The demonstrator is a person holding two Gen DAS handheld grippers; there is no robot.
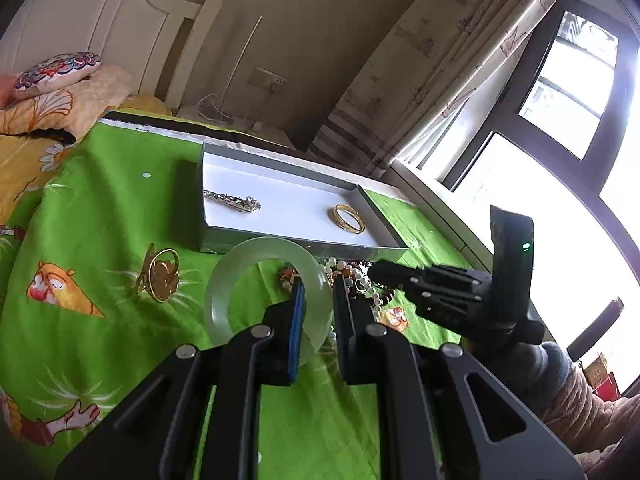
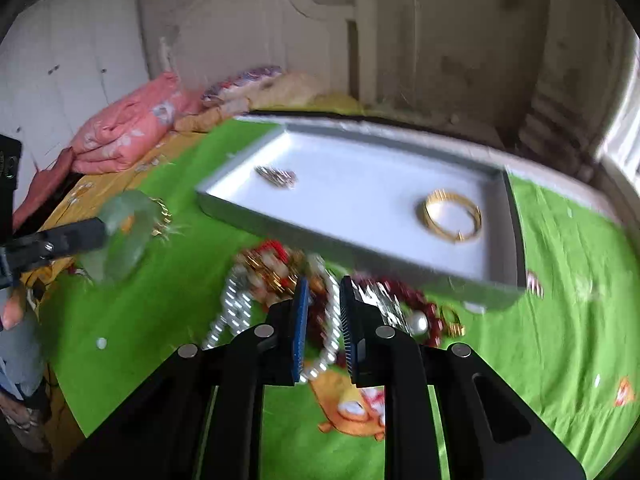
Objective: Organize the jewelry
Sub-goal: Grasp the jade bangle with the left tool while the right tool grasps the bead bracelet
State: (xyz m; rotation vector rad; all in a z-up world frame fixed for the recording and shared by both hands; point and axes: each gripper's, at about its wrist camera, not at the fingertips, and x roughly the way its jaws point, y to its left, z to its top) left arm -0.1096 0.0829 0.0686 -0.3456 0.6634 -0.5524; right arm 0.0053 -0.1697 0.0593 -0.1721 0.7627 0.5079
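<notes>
My left gripper (image 1: 318, 284) is shut on a pale green jade bangle (image 1: 224, 280), its rim pinched between the fingers and held above the green cloth; in the right wrist view it appears blurred (image 2: 124, 232). My right gripper (image 2: 324, 284) hovers over a heap of bead and pearl necklaces (image 2: 280, 280) with its jaws slightly apart and nothing held; it also shows in the left wrist view (image 1: 376, 270). The grey tray (image 1: 304, 184) with a white floor holds a gold bangle (image 1: 349, 218) and a silver bracelet (image 1: 232, 200). A gold ring-shaped piece (image 1: 160, 274) lies on the cloth left of the jade bangle.
A green cartoon-print cloth (image 1: 100, 216) covers the bed. A pink folded quilt (image 2: 128, 124) and pillows lie at the headboard. A window and curtain (image 1: 460, 60) stand to the right. More small jewelry (image 2: 452, 320) lies in front of the tray (image 2: 240, 200).
</notes>
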